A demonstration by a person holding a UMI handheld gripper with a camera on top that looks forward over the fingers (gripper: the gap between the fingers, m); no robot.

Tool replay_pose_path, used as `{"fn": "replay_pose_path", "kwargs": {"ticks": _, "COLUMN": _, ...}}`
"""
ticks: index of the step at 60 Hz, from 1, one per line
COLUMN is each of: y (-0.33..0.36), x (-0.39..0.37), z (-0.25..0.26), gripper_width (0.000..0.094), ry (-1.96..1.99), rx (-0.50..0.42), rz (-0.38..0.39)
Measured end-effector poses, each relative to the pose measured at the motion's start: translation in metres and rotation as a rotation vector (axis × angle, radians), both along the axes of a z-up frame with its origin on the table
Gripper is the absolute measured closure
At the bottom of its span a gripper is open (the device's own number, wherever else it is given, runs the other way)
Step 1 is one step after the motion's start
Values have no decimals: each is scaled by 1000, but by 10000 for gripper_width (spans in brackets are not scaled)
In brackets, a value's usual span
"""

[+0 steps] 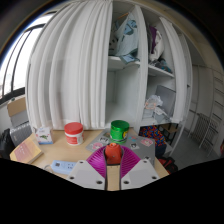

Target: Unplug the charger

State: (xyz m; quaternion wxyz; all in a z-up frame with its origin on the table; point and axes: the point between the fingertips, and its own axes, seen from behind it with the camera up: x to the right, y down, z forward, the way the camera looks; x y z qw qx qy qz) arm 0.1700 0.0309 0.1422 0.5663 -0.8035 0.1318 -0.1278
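Observation:
My gripper (113, 156) reaches out over a wooden table (62, 154). Its two purple-padded fingers (98, 162) are drawn close together, with only a narrow gap behind the tips. A small rounded red-orange thing, the charger (113, 150), sits clamped between the fingertips, with both pads pressing on its sides. I see no cable or socket; whatever lies under the charger is hidden by the fingers.
A green cup (119, 130) stands just beyond the fingertips. A white tub with a red lid (74, 132) stands further left. A flat pale box (25, 152) lies at the table's left edge. A white curtain (70, 70) and open shelves (135, 62) rise behind the table.

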Motion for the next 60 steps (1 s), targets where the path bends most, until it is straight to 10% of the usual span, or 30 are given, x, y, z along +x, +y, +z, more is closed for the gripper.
{"fn": "replay_pose_path", "kwargs": {"ticks": 25, "y": -2, "x": 19, "z": -138, "gripper_width": 615, "ry": 121, "rx": -191, "rz": 58}}
{"fn": "replay_pose_path", "kwargs": {"ticks": 35, "y": -10, "x": 30, "z": -138, "gripper_width": 80, "ry": 110, "rx": -215, "rz": -16}}
{"fn": "replay_pose_path", "kwargs": {"ticks": 60, "y": -74, "x": -23, "z": -91, "gripper_width": 93, "ry": 138, "rx": -138, "rz": -31}}
